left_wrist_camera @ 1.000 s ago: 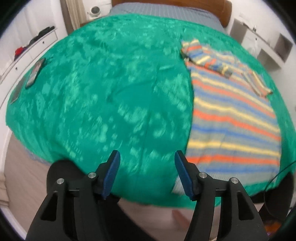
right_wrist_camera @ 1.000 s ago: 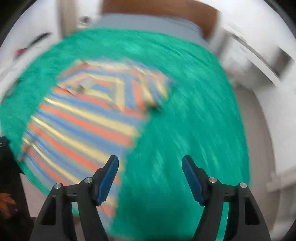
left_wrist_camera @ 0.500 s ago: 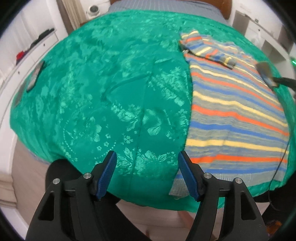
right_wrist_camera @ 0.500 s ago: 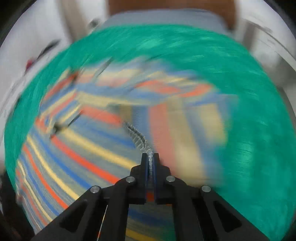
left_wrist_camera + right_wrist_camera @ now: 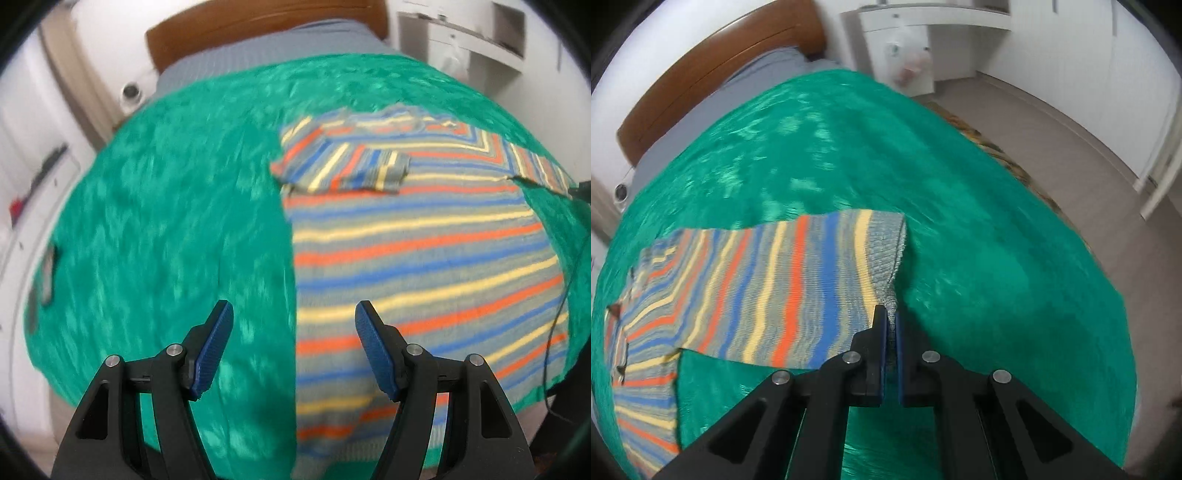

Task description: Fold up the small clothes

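1. Left gripper (image 5: 293,341): we keep its jaws well apart with nothing between them, hanging over the near left edge of the striped sweater (image 5: 406,258), where we judge it is placed ready to take that side.

2. Right gripper (image 5: 891,325): jaws pinched tight on the grey ribbed cuff (image 5: 888,254) of the right sleeve (image 5: 768,284); we hold the sleeve by its end so it can be drawn out straight before folding in.

3. Striped sweater: lies flat on the bed, over the green bedspread (image 5: 166,221), hem nearest us, neck furthest. Its left sleeve (image 5: 343,170) already lies folded across the chest.

4. Wooden headboard (image 5: 258,26): beyond the bedspread, against the wall.
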`<state>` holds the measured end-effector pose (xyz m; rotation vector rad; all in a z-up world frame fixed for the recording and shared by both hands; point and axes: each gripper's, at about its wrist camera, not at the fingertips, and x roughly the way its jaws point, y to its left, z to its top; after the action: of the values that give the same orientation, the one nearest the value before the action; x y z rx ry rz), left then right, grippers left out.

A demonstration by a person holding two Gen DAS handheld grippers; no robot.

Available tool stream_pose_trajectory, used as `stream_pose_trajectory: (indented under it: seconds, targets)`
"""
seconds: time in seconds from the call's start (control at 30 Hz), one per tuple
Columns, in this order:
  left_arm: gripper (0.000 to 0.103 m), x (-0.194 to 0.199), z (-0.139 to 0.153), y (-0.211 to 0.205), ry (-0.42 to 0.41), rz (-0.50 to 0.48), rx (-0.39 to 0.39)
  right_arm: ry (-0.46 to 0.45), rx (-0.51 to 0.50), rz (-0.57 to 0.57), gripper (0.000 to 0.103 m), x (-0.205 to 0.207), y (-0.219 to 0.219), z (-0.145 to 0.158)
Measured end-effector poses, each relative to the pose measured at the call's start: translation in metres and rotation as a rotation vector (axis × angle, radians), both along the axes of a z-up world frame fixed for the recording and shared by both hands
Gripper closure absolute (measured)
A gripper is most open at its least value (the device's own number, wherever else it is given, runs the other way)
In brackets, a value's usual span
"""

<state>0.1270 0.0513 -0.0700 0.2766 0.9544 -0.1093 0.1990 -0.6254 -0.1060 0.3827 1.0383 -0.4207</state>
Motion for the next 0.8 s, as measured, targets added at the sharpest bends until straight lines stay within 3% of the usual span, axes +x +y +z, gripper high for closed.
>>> stream_pose_trajectory:
  seconds: [0.2,0.27,0.3,0.33,0.47,0.5,0.53,0.57,0.6,0.67,0.8]
  targets:
    - [0.032,0.050,-0.006,-0.045,0.007,-0.194,0.056,0.036,-0.071,0.038,0.099,-0.004,0.017,-0.004]
    - [0.028,0.068,-0.013,-0.069,0.018,-0.268,0.077,0.024,-0.075,0.061,0.081,-0.003,0.024,-0.003]
    - [0.027,0.078,-0.018,-0.083,0.017,-0.300,0.087,0.022,-0.076,0.066,0.058,-0.007,0.027,-0.001]
    - [0.025,0.087,-0.022,-0.094,0.017,-0.323,0.096,0.012,-0.069,0.067,0.043,-0.013,0.028,0.002]
    - [0.019,0.134,-0.050,-0.135,0.040,-0.347,0.159,-0.077,-0.044,0.083,0.041,-0.057,0.047,0.021]
    - [0.024,0.151,-0.062,-0.139,0.069,-0.326,0.168,-0.091,-0.031,0.096,0.041,-0.069,0.053,0.023]
    - [0.035,0.159,-0.067,-0.136,0.092,-0.308,0.158,-0.099,-0.022,0.107,0.041,-0.075,0.060,0.022]
    - [0.081,0.169,-0.073,-0.132,0.124,-0.281,0.130,-0.111,-0.005,0.134,0.041,-0.089,0.073,0.020]
    - [0.097,0.179,-0.075,-0.122,0.159,-0.238,0.086,-0.116,0.002,0.152,0.041,-0.098,0.082,0.018]
    - [0.099,0.187,-0.058,-0.090,0.124,-0.138,-0.029,-0.119,0.002,0.191,0.041,-0.113,0.102,0.012]
    - [0.099,0.198,-0.020,0.016,0.028,0.136,-0.144,-0.106,-0.043,0.241,0.041,-0.122,0.128,-0.003]
